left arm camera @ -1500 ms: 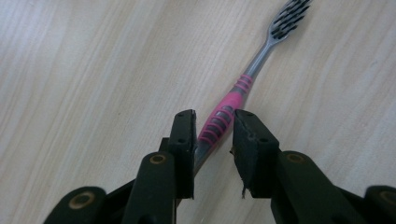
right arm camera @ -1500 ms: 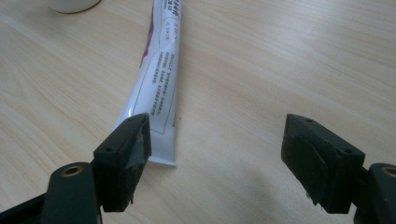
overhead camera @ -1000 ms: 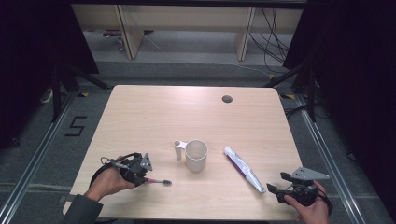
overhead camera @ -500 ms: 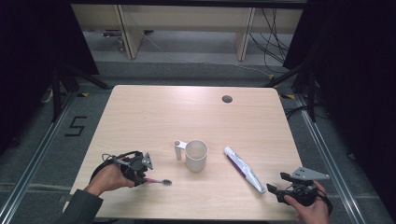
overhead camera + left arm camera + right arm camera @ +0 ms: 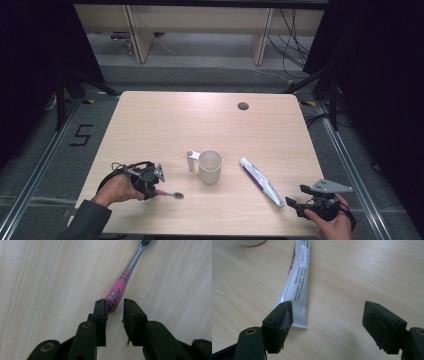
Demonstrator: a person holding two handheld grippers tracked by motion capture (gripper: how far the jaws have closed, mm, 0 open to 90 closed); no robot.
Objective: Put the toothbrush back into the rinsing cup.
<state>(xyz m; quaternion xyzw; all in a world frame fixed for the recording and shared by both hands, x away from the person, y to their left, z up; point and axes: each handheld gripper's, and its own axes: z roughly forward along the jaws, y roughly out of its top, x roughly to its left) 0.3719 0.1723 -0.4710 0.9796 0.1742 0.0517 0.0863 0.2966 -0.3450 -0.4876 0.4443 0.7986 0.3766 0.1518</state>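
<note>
Jaws of the left gripper [image 5: 114, 308] have just been opening and stand loosened around the toothbrush [image 5: 119, 287], its pink handle end hidden between them, its head cut off at the frame's top. Low right in the high view, the right gripper [image 5: 327, 315] gapes empty; one jaw covers a corner of the toothpaste tube [image 5: 297, 280].

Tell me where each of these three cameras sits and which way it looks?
High view: above the table's near edge, looking forward and down; both hands with left gripper and right gripper show.
Left gripper view: on that gripper, looking down its slightly parted jaws at the toothbrush.
Right gripper view: looking past wide-open jaws at the tube.
Shared: toothbrush and tube appear from above too.
</note>
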